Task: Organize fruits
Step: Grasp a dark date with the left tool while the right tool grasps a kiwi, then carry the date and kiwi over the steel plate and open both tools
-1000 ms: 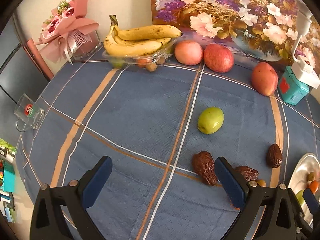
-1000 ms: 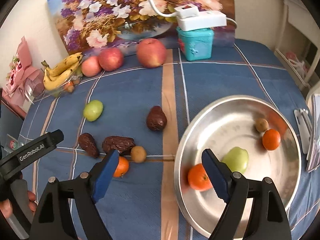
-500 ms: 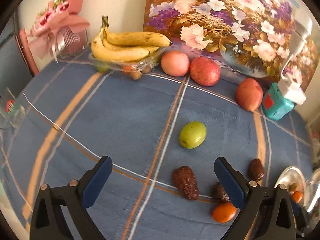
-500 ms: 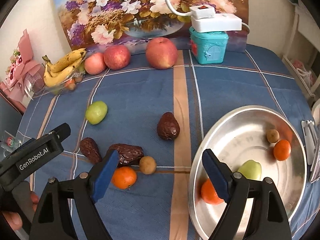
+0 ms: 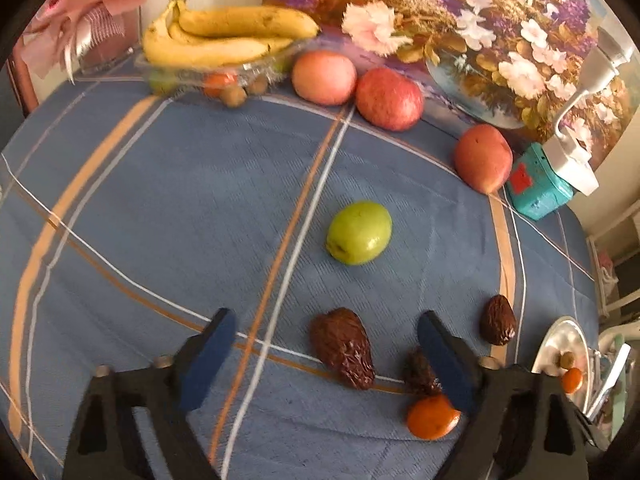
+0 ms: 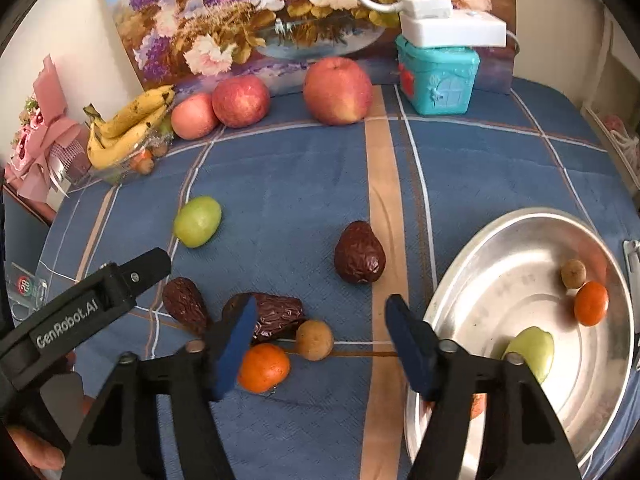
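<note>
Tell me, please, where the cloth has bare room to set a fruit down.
Bare cloth lies between the green fruit and the banana tray, and between the single date and the teal box. The metal bowl has free floor in its middle. It is crowded around the dates, the orange and the small brown fruit.

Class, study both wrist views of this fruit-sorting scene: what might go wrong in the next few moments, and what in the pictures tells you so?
1. The right gripper is closing, nothing yet pressed; the small orange, brown round fruit and wrinkled date crowd together, so it may nudge or grab the wrong one.
2. The left gripper, also closing around another date, works close by: the two could collide.
</note>
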`<state>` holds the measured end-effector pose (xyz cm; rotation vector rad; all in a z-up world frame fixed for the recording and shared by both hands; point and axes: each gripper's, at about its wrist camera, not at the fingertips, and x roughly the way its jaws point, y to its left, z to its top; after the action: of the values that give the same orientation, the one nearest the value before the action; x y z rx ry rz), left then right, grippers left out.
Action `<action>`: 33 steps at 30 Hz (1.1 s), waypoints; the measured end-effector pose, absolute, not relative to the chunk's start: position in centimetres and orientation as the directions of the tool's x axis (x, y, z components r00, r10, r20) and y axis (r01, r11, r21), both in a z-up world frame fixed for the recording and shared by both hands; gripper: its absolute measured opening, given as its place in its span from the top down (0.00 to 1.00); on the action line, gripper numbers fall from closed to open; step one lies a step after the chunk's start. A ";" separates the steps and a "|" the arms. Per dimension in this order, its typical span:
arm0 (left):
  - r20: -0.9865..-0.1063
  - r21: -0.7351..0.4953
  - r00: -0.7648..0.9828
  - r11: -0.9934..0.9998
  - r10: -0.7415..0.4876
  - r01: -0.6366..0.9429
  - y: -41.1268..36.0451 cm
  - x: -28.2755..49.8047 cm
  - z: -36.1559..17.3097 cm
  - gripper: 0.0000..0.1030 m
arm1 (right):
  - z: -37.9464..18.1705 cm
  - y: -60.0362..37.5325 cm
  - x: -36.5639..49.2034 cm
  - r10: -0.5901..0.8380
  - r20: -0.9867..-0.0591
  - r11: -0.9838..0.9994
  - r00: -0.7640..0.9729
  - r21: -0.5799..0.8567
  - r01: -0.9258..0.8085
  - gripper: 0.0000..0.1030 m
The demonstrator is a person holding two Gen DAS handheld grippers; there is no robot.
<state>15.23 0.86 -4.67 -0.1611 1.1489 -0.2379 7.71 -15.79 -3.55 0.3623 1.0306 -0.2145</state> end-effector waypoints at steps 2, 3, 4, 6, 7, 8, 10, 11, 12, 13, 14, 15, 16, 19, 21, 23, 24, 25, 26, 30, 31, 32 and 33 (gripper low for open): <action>-0.889 -0.257 0.367 0.962 -0.274 0.095 0.8 15.3 -5.2 0.18 | -4.0 -15.8 7.8 0.004 -0.873 0.921 0.488 0.194 0.339 0.49; -0.891 -0.265 0.356 0.960 -0.281 0.096 0.8 15.3 -5.4 0.23 | -4.3 -15.7 7.9 0.006 -0.876 0.922 0.482 0.192 0.337 0.53; -0.892 -0.269 0.350 0.958 -0.286 0.099 0.7 15.3 -5.5 0.27 | -4.5 -15.7 7.8 0.009 -0.879 0.923 0.477 0.191 0.335 0.55; -0.896 -0.267 0.338 0.958 -0.288 0.107 0.4 15.2 -5.7 0.39 | -5.0 -15.6 7.9 0.006 -0.883 0.922 0.470 0.187 0.339 0.63; -0.897 -0.268 0.333 0.957 -0.290 0.112 0.3 15.1 -5.8 0.43 | -5.3 -15.6 7.9 0.011 -0.886 0.921 0.463 0.189 0.340 0.64; -0.898 -0.271 0.327 0.956 -0.294 0.115 0.2 15.1 -5.9 0.53 | -5.7 -15.6 7.9 0.015 -0.891 0.920 0.454 0.190 0.343 0.64; -0.898 -0.290 0.310 0.950 -0.312 0.117 0.1 15.0 -6.0 0.63 | -6.3 -15.7 7.8 0.031 -0.894 0.916 0.446 0.204 0.345 0.66; -0.899 -0.293 0.305 0.949 -0.316 0.118 0.1 15.0 -6.0 0.64 | -6.4 -15.8 7.8 0.049 -0.892 0.912 0.450 0.224 0.344 0.67; -0.898 -0.294 0.304 0.948 -0.317 0.121 0.1 14.8 -6.0 0.64 | -6.5 -15.7 7.8 0.055 -0.891 0.911 0.451 0.230 0.343 0.69; -0.898 -0.294 0.304 0.948 -0.318 0.123 0.0 14.8 -6.0 0.65 | -6.4 -15.7 7.7 0.059 -0.890 0.912 0.453 0.233 0.338 0.70; -0.897 -0.299 0.303 0.947 -0.322 0.120 0.0 14.8 -5.8 0.65 | -6.4 -15.6 7.7 0.067 -0.888 0.911 0.455 0.240 0.334 0.75; -0.896 -0.304 0.302 0.946 -0.325 0.113 0.0 14.8 -5.8 0.65 | -6.5 -15.6 7.7 0.076 -0.887 0.910 0.455 0.248 0.332 0.76; -0.896 -0.308 0.302 0.946 -0.325 0.105 0.2 14.8 -5.6 0.65 | -6.5 -15.5 7.7 0.072 -0.888 0.912 0.453 0.243 0.330 0.76; -0.894 -0.302 0.320 0.950 -0.312 0.082 0.9 14.7 -4.8 0.65 | -6.5 -15.4 7.6 0.075 -0.889 0.911 0.451 0.245 0.332 0.76; -0.891 -0.307 0.328 0.949 -0.313 0.072 1.3 14.7 -4.3 0.65 | -6.3 -15.5 7.6 0.080 -0.887 0.907 0.455 0.254 0.335 0.76; -0.886 -0.320 0.332 0.945 -0.324 0.070 1.5 14.5 -3.8 0.65 | -5.7 -15.8 7.4 0.078 -0.880 0.904 0.469 0.260 0.339 0.76; -0.883 -0.324 0.334 0.944 -0.328 0.071 1.6 14.5 -3.5 0.65 | -5.3 -15.9 7.3 0.074 -0.876 0.904 0.477 0.261 0.340 0.76; -0.882 -0.325 0.337 0.943 -0.330 0.074 1.6 14.4 -3.3 0.65 | -4.8 -16.1 7.0 0.068 -0.869 0.903 0.489 0.262 0.341 0.76; -0.880 -0.324 0.340 0.943 -0.331 0.080 1.4 14.3 -2.9 0.65 | -4.4 -16.3 6.9 0.062 -0.865 0.902 0.497 0.262 0.344 0.76; -0.870 -0.337 0.348 0.936 -0.350 0.100 0.9 13.7 -1.9 0.65 | -2.9 -17.1 6.2 0.016 -0.855 0.896 0.519 0.242 0.372 0.76; -0.865 -0.347 0.346 0.932 -0.363 0.108 0.6 13.5 -1.6 0.65 | -2.4 -17.5 5.9 -0.002 -0.853 0.891 0.521 0.234 0.388 0.76; -0.861 -0.356 0.344 0.927 -0.375 0.121 0.2 13.2 -1.3 0.65 | -2.1 -17.8 5.6 -0.011 -0.851 0.887 0.526 0.234 0.397 0.76; -0.859 -0.359 0.342 0.924 -0.382 0.133 -0.1 12.9 -1.1 0.65 | -1.8 -18.2 5.4 -0.018 -0.847 0.883 0.531 0.235 0.406 0.76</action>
<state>12.92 -0.10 -1.13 -0.2414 1.1777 -0.3394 5.36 -18.16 -1.79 0.4366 0.9861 -0.2633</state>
